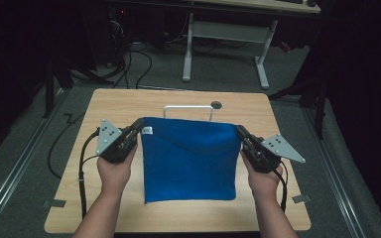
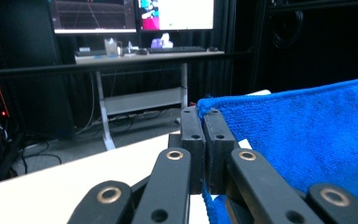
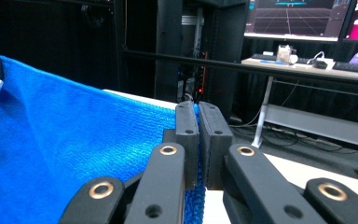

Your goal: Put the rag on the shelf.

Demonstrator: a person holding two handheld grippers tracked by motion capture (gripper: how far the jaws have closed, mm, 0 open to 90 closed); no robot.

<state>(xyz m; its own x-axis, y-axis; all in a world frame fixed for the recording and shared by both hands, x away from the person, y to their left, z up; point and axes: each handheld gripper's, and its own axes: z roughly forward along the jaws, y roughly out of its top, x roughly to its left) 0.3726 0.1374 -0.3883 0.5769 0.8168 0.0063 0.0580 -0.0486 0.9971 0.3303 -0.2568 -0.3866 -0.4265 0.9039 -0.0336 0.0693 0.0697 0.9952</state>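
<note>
1. Blue towel (image 1: pixel 188 158) — soft pile cloth, light and limp; I judge it will sag and fold wherever it is not held.
2. It is stretched between my hands over the bench (image 1: pixel 124 104), far edge lifted, near edge lying on the wood, in front of a white wire rack (image 1: pixel 188 107).
3. My left tool (image 1: pixel 134 130) is clamped on the far left corner, my right tool (image 1: pixel 242 134) on the far right corner.
4. Corners are the right hold — the hem gives grip, and even tension keeps it flat.
</note>
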